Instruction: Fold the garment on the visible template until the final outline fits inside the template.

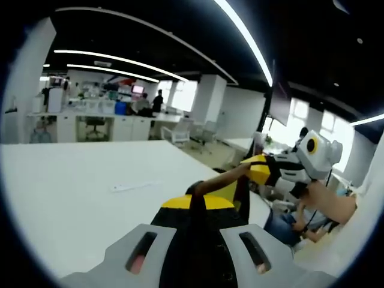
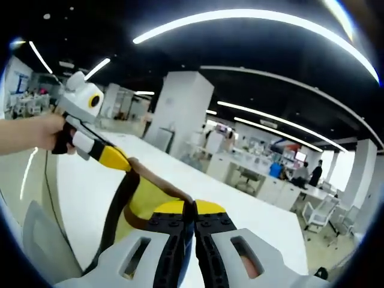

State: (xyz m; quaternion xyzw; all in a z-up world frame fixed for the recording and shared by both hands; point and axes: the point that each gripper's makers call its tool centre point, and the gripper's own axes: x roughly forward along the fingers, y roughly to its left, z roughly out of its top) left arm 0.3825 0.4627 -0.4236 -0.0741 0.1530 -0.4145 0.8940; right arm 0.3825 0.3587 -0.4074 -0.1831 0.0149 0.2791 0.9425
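Spreading wide ahead of both grippers, the white table (image 1: 78,192) runs to a far edge before desks, chairs and pillars of an open office, leaving plenty of bare top; a small pale strip (image 1: 135,186) lies on it. Gripped and lifted off the table, the yellow-and-brown garment (image 2: 144,195) hangs stretched between the two tools. In the left gripper view the left gripper (image 1: 198,207) has its jaws closed on the cloth's edge, and the right gripper (image 1: 255,171) enters from the right, held by a hand (image 1: 327,201). In the right gripper view the right gripper's jaws are pinched together on a fold of the fabric.
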